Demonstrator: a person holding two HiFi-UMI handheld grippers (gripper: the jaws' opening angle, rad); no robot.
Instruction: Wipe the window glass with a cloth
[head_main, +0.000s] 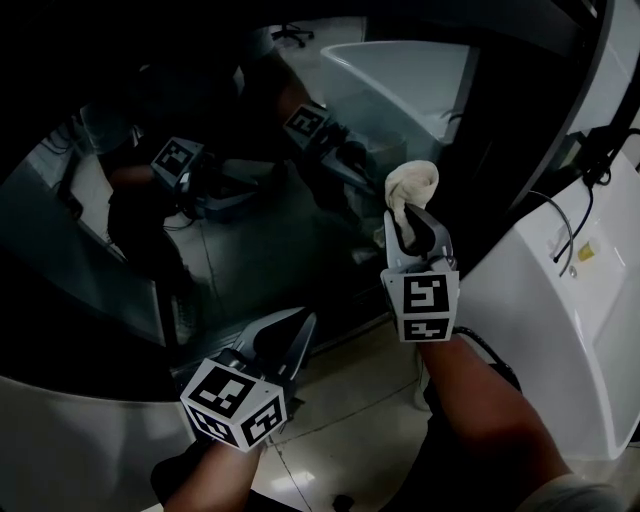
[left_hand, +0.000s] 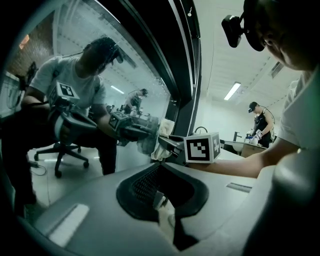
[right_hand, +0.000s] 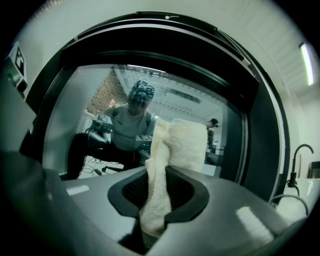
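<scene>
White housing (head_main: 545, 300) – black cable (head_main: 571, 238), yellow label (head_main: 586, 252), tiled floor (head_main: 350, 400), ceiling light (right_hand: 305, 62)

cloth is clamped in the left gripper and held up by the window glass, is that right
Not quite. The cloth is clamped in the right gripper, not the left. The right gripper view shows it pinched between that gripper's jaws and held up by the window glass. In the left gripper view, the left gripper has nothing between its jaws.

Right gripper (head_main: 415, 228) is held high, jaws clamped on the cloth (head_main: 412, 188); left gripper (head_main: 284, 336) sits lower, jaws together, empty.
</scene>
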